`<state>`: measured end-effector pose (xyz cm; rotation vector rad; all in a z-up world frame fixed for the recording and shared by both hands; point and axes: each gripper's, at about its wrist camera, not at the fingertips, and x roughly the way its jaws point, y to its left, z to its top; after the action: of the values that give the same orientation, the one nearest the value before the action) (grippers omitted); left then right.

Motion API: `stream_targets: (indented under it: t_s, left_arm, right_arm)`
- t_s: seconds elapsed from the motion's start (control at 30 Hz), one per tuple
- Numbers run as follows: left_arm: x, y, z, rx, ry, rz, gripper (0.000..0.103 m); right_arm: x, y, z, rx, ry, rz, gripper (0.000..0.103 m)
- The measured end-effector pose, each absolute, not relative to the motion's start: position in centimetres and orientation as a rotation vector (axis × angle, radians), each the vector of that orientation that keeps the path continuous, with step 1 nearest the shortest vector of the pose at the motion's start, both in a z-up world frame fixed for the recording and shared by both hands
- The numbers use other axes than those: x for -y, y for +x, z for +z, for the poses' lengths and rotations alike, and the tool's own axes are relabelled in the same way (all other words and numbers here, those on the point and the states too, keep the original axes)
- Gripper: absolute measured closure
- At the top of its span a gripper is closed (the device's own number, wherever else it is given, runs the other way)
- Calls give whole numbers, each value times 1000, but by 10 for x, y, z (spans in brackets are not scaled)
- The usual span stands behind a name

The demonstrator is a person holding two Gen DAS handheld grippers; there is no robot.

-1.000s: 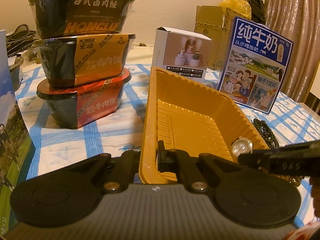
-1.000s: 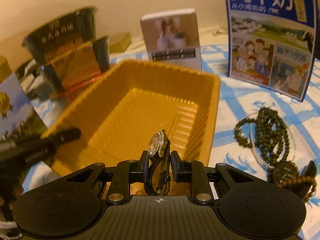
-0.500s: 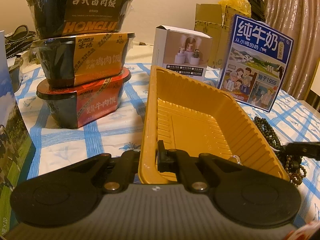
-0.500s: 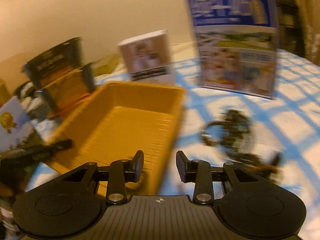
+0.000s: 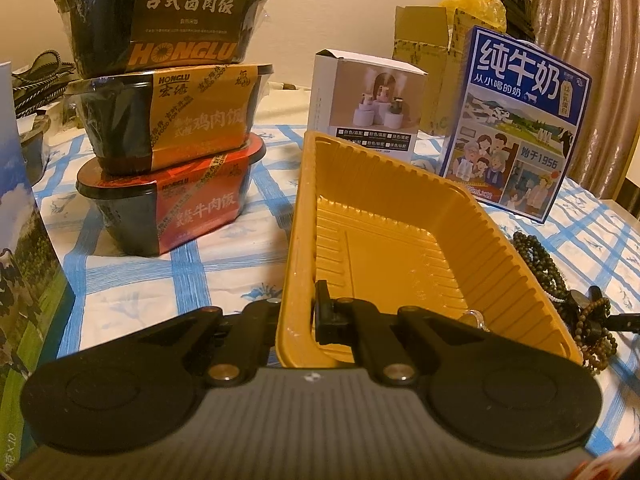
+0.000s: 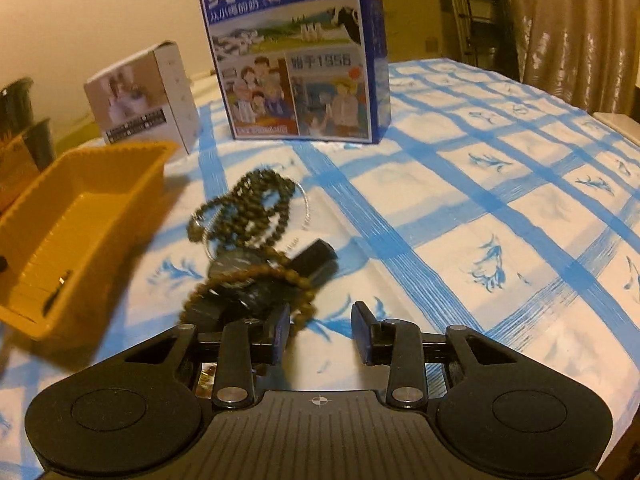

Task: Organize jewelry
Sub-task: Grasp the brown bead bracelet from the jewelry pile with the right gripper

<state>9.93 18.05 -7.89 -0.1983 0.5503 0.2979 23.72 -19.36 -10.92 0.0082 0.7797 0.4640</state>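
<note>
Left gripper [image 5: 298, 316] pinches my yellow ribbed tray [image 5: 400, 240] wall; right gripper [image 6: 320, 330] half-open, empty, beside tangled bead strands [image 6: 248, 208]. One tray, three stacked bowls [image 5: 168, 120].

I see the yellow ribbed tray [image 5: 400, 240] on the checked cloth, a watch [image 5: 476, 317] inside at its near end. Beside it lie tangled dark bead strings [image 6: 248, 204] and a brown bead bracelet [image 6: 256, 280].

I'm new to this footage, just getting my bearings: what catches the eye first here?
The yellow tray sits mid-table, its near rim pinched by the shut left tool. To its right a tangle of bead strings lies on the blue-checked cloth, just ahead of the open right tool, with a blue milk carton behind.
</note>
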Motion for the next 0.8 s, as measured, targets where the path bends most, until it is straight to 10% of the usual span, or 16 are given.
stream_targets:
  t_s: [0.3,0.8]
  left_arm:
    - [-181,100,-79,-552,-198,298,99]
    - [-181,99,-79,-552,-206,299,100]
  right_arm:
    - [192,245,-112,-750,34,565,96]
    - [163,153,-77,-677,-76,909,97]
